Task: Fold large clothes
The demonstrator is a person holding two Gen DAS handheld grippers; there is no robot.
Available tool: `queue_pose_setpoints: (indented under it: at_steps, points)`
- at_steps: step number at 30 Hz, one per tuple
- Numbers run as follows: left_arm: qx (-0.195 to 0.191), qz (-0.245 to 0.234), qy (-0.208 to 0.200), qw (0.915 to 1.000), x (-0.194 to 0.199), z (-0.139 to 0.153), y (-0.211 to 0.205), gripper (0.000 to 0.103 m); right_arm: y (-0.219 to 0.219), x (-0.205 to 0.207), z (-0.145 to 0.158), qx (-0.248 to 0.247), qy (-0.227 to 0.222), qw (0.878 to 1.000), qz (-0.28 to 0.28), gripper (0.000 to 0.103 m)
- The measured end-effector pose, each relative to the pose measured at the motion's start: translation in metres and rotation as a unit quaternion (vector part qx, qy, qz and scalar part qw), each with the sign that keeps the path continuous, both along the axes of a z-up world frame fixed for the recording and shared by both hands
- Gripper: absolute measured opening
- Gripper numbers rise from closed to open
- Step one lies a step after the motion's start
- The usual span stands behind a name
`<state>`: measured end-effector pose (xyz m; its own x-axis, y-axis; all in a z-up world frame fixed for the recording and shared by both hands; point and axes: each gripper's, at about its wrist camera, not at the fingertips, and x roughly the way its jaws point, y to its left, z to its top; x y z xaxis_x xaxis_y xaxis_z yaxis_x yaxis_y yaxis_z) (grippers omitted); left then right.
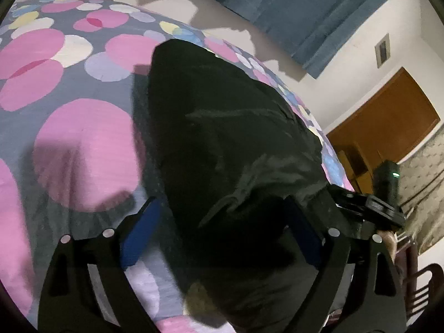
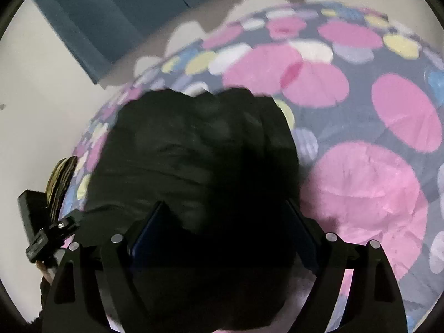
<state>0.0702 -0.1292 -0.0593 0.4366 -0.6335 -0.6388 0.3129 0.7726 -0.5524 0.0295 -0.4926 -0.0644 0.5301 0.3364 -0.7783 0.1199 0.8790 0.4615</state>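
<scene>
A large black garment [image 1: 222, 138] lies bunched on a bed with a grey sheet [image 1: 83, 88] printed with pink, white and yellow circles. My left gripper [image 1: 222, 222] is open; its blue-padded fingers [image 1: 141, 233] stand wide on either side of the garment's near end, which fills the gap between them. The garment also fills the right wrist view [image 2: 194, 152]. My right gripper [image 2: 224, 227] is open too, its fingers [image 2: 147, 233] spread around the dark cloth. The other gripper shows at each view's edge [image 1: 369, 205] [image 2: 47, 238].
A blue curtain [image 1: 291, 8] hangs on the white wall behind the bed. A brown wooden door [image 1: 388, 122] and a patterned cloth [image 1: 421, 183] stand to the right in the left wrist view. The bed edge runs along the garment's far side.
</scene>
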Motion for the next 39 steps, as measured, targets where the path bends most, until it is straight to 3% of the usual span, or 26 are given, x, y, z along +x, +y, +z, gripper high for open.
queue_pose_setpoints:
  at_steps: [7, 10, 27, 39]
  points:
    - [-0.002, -0.022, -0.002, 0.9998, 0.004, -0.006, -0.016, 0.096, -0.004, 0.014, -0.03, 0.036, 0.017, 0.999, 0.012, 0.095]
    - [0.0, -0.021, 0.004, 0.9998, 0.005, -0.009, -0.021, 0.1, -0.003, 0.017, -0.036, 0.05, 0.016, 0.998, 0.017, 0.095]
    - [0.021, -0.019, -0.005, 0.9996, 0.007, -0.003, -0.024, 0.1, 0.011, 0.024, -0.042, 0.063, 0.005, 0.998, 0.027, 0.091]
    - [0.031, 0.009, -0.006, 0.9995, 0.009, 0.0, 0.011, 0.1, 0.048, 0.043, -0.042, 0.065, 0.004, 0.997, 0.049, 0.09]
